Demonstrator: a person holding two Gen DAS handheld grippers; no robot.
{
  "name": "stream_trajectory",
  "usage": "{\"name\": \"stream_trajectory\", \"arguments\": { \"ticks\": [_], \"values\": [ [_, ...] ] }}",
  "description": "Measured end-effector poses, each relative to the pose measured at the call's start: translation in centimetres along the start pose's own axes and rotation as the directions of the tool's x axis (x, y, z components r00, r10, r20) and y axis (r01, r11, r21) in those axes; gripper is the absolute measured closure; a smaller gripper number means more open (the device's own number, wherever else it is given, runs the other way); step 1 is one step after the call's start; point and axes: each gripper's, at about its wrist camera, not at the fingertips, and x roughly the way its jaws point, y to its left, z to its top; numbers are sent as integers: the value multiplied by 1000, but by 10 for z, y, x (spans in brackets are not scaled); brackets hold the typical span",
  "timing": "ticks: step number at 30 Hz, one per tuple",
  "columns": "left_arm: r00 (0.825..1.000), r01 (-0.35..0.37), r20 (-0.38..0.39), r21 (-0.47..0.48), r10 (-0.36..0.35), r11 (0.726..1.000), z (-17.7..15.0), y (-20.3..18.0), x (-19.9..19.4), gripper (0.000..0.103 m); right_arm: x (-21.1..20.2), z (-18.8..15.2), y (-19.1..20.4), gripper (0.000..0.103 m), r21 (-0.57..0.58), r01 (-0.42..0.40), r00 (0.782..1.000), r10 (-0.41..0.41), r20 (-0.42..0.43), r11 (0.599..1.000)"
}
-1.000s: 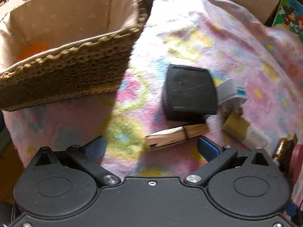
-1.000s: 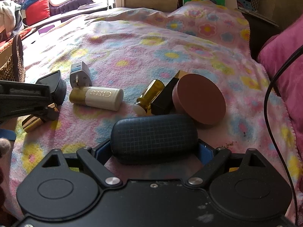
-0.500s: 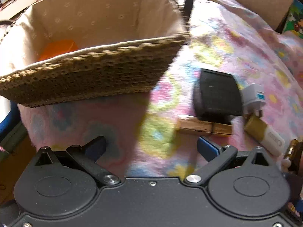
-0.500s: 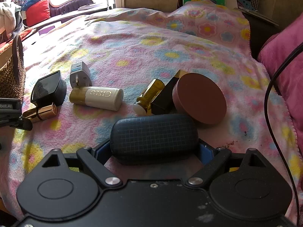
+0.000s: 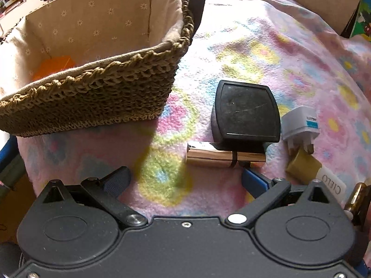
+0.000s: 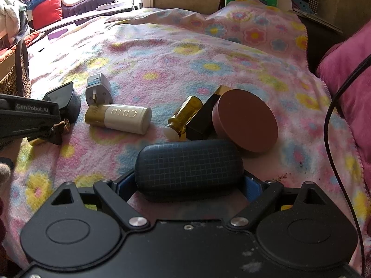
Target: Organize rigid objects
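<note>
Seven loose items lay on a flowered blanket (image 6: 185,53) spread over a bed as sorting got under way, with only one orange object (image 5: 54,66) visible inside the woven basket (image 5: 92,92) at the blanket's edge. Left hand-held gripper (image 5: 185,178) hovered with its jaws spread and empty just short of a gold tube (image 5: 222,156), which lay against a black box (image 5: 245,111); a white plug (image 5: 300,125) and a cream-and-gold bottle (image 6: 118,117) rested just beside them. Right hand-held gripper (image 6: 189,183) had its jaws set wide around the ends of a dark glasses case (image 6: 189,162), which appeared gripped, though the pads themselves were largely hidden behind it. Beyond the case, an amber vial (image 6: 184,115), a black-and-gold block (image 6: 201,119) and a brown round tin (image 6: 245,125) leaned together in a cluster. Judging by the near-empty basket, most of the job remained: nearly every item on the blanket still had to be carried across.
</note>
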Motion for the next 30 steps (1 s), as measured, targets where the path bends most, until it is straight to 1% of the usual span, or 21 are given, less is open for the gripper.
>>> {"name": "stream_trajectory", "arguments": {
  "ticks": [3, 5, 6, 11, 15, 17, 20, 22, 25, 27, 30],
  "values": [
    [1000, 15, 23, -31, -14, 999, 0, 9, -5, 4, 0, 1, -1, 12, 1, -4, 1000, 4, -1, 1000],
    [999, 37, 14, -51, -36, 998, -3, 13, -8, 4, 0, 1, -1, 12, 1, -3, 1000, 3, -1, 1000],
    [999, 36, 5, -51, -36, 998, -1, 11, -7, 4, 0, 1, -1, 12, 1, -3, 1000, 3, -1, 1000],
    [1000, -6, 1, -17, 6, 1000, 5, -1, 1, 4, 0, 1, -1, 12, 2, -7, 1000, 7, -3, 1000],
    [1000, -12, -1, 1, 12, 1000, 6, -4, 5, 4, 1, 1, -1, 12, -1, -7, 1000, 7, -2, 1000],
    [1000, 1, -2, -7, -1, 1000, 6, -1, 4, 4, 0, 0, -1, 12, -1, -6, 1000, 6, -2, 1000],
    [999, 46, 6, -27, -46, 999, 5, 8, 0, 4, 0, 0, -1, 12, -4, -6, 1000, 6, -2, 1000],
    [999, 53, 1, 10, -53, 999, 3, 11, 0, 4, 0, 0, -1, 12, -4, -6, 1000, 6, -2, 1000],
    [999, 31, 16, 120, -33, 992, 0, 8, -2, 4, 0, 0, -1, 12, -3, -6, 1000, 6, -2, 1000],
    [999, 12, 35, 157, -18, 988, 0, 7, -3, 4, 1, 0, 0, 12, -4, -4, 1000, 4, -1, 1000],
    [999, 16, 35, 189, -23, 982, 4, 6, -2, 4, 1, 0, 0, 12, -3, -3, 1000, 3, -1, 1000]
  ]
}}
